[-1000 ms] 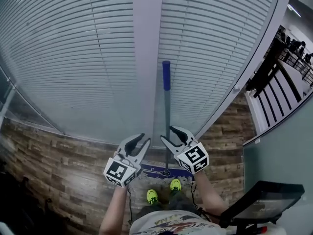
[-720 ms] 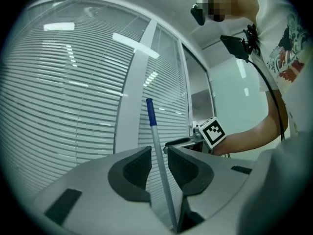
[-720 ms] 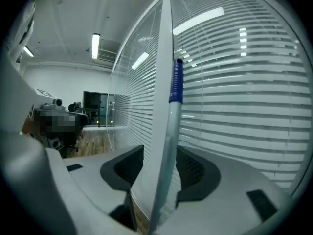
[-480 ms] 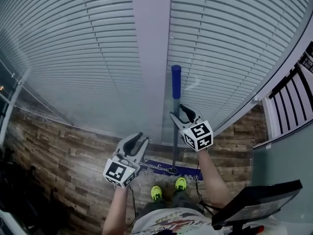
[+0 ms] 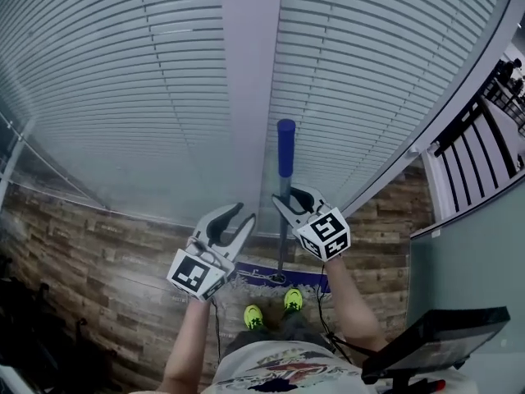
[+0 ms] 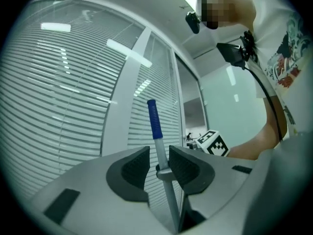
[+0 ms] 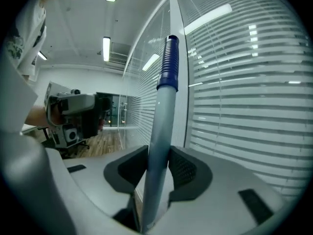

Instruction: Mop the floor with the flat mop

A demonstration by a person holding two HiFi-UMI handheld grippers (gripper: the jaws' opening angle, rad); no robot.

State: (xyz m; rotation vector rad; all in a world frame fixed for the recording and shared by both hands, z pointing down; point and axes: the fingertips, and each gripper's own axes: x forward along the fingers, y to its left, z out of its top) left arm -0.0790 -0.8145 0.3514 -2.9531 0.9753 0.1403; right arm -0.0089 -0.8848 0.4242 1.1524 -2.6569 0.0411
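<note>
Step in hand, my read: getting both grippers onto the flat mop before the first stroke. The mop pole stands near upright with the blue grip on top. The mop head lies flat on the wood floor at the pole's foot, just ahead of the person's shoes. White pillar and blinds are right behind the pole.

Right gripper sits on the pole just below the blue grip. Its jaws have just been closing and both pads now press the grey tube, so it's clamped on. Left gripper is just left of the pole, not touching it. Its jaws are a narrow slot apart with nothing in them, and the pole shows only beyond the slot.

To do it well:
- The left jaws likely need to widen first, since the slot looks tight for the tube.
- Take the pole lower than the right gripper, so the two holds are spread for leverage.
- Hold the right clamp firm meanwhile, because the pole could tip toward the blinds.
- Then draw the pole off the pillar with the head flat.
</note>
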